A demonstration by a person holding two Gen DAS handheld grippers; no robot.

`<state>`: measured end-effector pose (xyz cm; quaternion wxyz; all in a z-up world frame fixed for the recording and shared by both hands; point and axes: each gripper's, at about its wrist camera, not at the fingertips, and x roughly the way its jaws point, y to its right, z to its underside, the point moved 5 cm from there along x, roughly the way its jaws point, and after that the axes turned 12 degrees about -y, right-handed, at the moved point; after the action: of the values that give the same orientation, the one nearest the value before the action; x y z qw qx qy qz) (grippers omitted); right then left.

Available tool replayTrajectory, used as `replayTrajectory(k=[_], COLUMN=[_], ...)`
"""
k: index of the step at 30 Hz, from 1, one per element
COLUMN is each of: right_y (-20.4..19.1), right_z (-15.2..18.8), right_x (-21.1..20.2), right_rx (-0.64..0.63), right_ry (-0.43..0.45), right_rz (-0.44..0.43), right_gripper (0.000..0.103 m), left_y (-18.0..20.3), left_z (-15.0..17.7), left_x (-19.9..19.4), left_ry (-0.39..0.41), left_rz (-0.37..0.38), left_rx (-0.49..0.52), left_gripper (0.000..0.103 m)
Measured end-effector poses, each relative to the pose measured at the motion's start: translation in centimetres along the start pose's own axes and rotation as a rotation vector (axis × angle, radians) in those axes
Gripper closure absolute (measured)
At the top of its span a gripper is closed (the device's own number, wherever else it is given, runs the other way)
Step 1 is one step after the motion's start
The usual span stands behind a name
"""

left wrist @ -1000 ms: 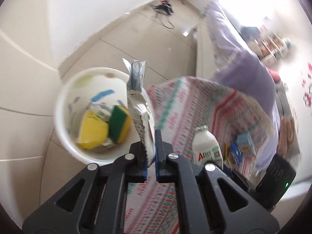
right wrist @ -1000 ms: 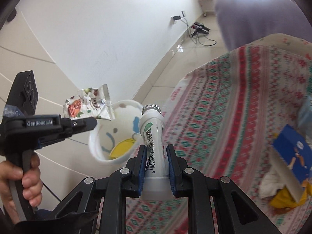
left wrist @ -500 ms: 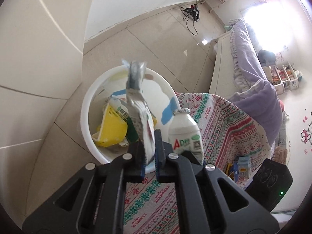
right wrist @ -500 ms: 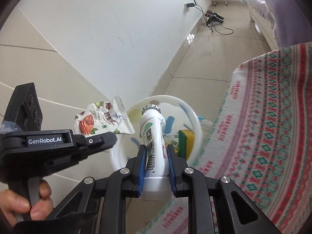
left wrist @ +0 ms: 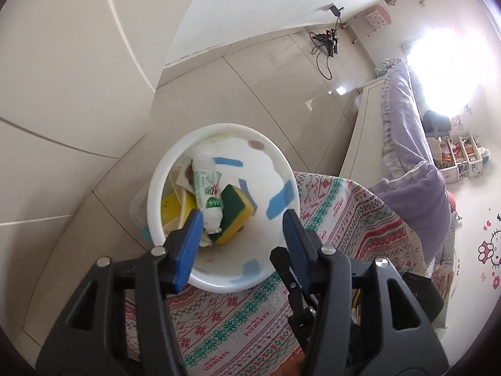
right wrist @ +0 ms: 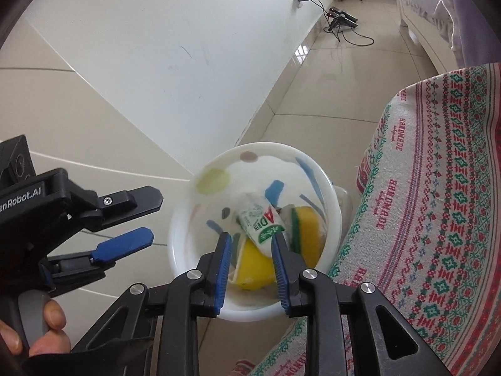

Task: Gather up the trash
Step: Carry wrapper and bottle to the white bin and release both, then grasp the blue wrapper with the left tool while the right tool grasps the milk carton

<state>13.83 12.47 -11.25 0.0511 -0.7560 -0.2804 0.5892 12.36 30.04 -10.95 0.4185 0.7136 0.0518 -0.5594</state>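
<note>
A white bin (left wrist: 275, 156) (right wrist: 188, 216) with coloured patches stands on the floor by the table edge. A white AD bottle (left wrist: 206, 194) (right wrist: 261, 222) lies inside it on a yellow-green sponge (left wrist: 238, 206) (right wrist: 305, 222) and a yellow carton (left wrist: 170, 208) (right wrist: 250, 269). My left gripper (left wrist: 242, 216) is open and empty above the bin; it also shows in the right wrist view (right wrist: 147, 216). My right gripper (right wrist: 250, 236) is open and empty above the bin.
The patterned tablecloth (left wrist: 338, 228) (right wrist: 438, 203) covers the table beside the bin. A white wall (right wrist: 188, 47) and tiled floor (left wrist: 256, 87) lie beyond. A power strip with cables (left wrist: 327, 40) lies on the floor. A purple bed (left wrist: 404, 103) stands at the right.
Both grippers opened over the bin. The snack wrapper left my left gripper and the bottle left my right gripper; the bottle now lies in the bin.
</note>
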Motion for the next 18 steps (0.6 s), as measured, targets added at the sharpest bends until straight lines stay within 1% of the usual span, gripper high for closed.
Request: replayTrajectory(k=[5, 10, 13, 18], right_y=[0.9, 2.2, 2.9, 5.4], right_z=[1.1, 2.0, 2.5, 4.5], right_x=[-1.9, -4.7, -6.4, -10.5], right_rx=[0.006, -0.001, -0.016, -0.023], right_ry=[0.016, 0.046, 0.066, 0.084], right_rz=[0.011, 0.031, 0.052, 0.082], right_gripper=[0.072, 0.064, 0.058, 0.052], left_y=[1.4, 3.8, 5.5, 8.6], left_z=[0.4, 1.5, 2.5, 5.0], left_x=[0.3, 1.3, 2.2, 4.0], left_ry=[0.006, -0.011, -0.042, -0.101], left_rz=[-0.026, -0.044, -0.032, 0.006], left_rx=[0.051, 0.128, 0.180, 0.259], left_gripper=[0.049, 0.049, 0.049, 0.049])
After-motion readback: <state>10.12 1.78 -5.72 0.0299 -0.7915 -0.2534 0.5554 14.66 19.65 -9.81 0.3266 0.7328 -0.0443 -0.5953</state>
